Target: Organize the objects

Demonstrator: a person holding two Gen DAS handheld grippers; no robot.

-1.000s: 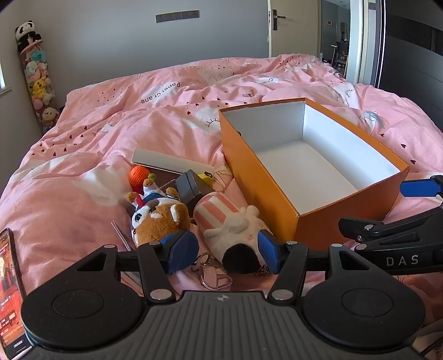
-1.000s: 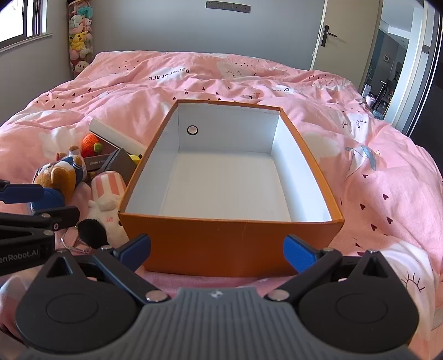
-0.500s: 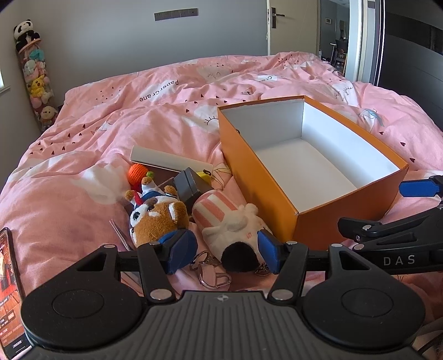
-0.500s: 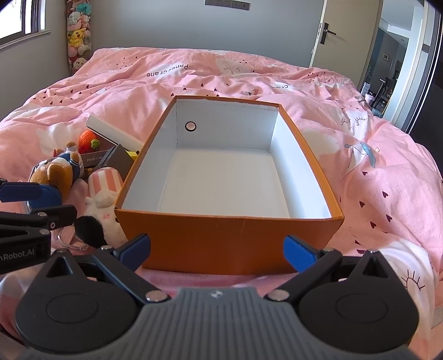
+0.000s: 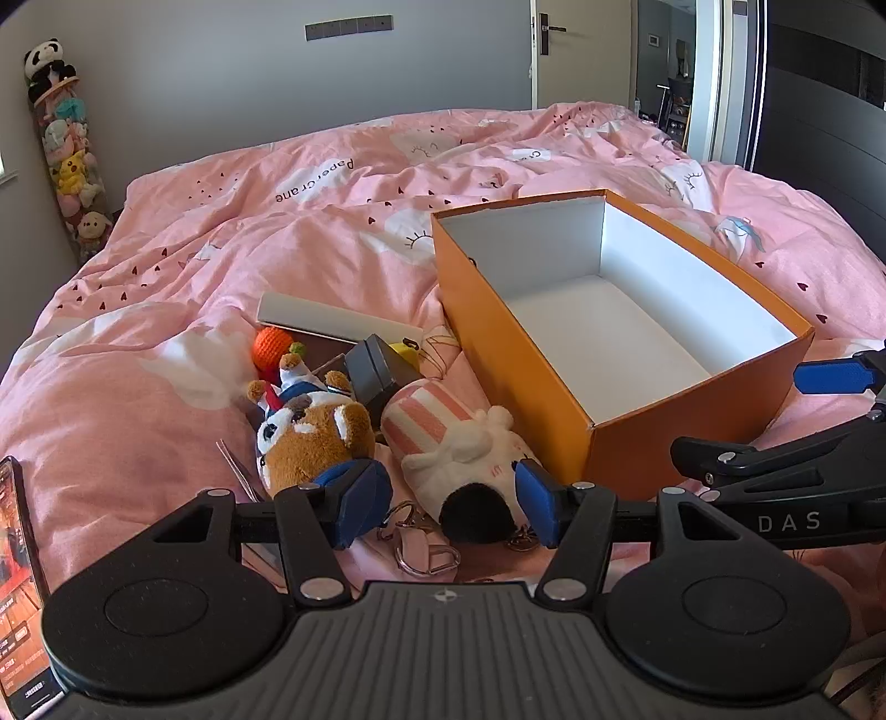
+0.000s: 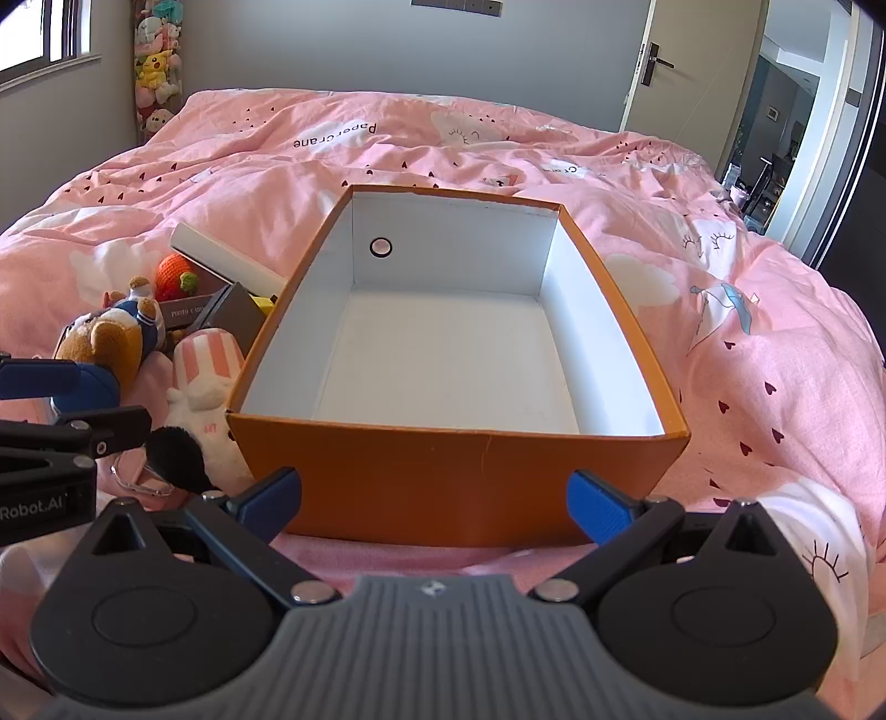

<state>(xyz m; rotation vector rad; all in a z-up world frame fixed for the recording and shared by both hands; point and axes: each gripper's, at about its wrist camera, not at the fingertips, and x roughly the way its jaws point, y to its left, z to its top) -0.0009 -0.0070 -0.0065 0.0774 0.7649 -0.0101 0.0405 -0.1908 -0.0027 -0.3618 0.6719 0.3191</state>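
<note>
Left tool (image 5: 448,498): jaws apart, empty, over plush toys (image 5: 443,437).
Right tool (image 6: 434,498): wide apart, empty, near box (image 6: 454,471).
Box: right of toys, on bed (image 6: 775,343).

Bright daylight, even, from window (image 6: 39,41) at upper left of right wrist view, both views sharp, no motion blur, strong fisheye bowing, dark vignette at corners, soft shadows inside orange box (image 6: 459,459), doorway (image 6: 797,122) glare, phone screen (image 5: 16,581) lit

We look down along each gripper, low over a pink bed (image 5: 194,266). Our left view faces a toy pile (image 5: 354,410) close ahead; our right faces an orange box (image 6: 454,476) closely. Both share box and toys.
</note>
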